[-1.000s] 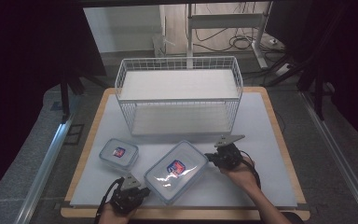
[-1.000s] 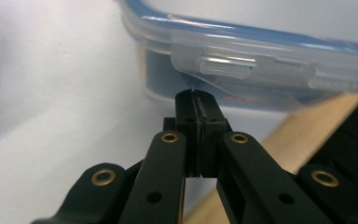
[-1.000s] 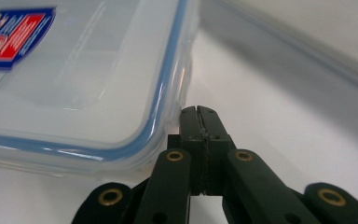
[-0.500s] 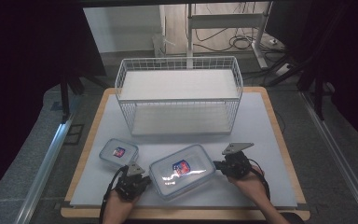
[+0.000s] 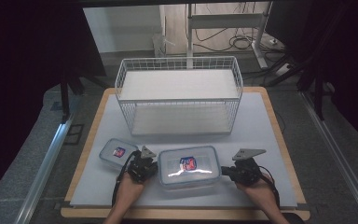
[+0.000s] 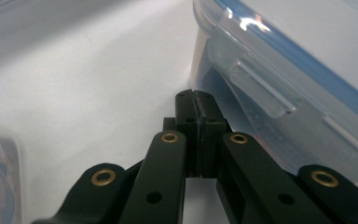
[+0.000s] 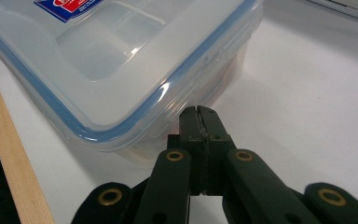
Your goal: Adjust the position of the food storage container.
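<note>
Big box on desk, flanked by both claws; left claw jaws pressed together, empty, tips just beside box's left end; right claw likewise closed, empty, at box's right corner; small box just left of left claw; wire basket well beyond both, nothing between.

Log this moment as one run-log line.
left tool: shut, at large container left side | right tool: shut, at its right side | small container: beside | basket: empty
</note>
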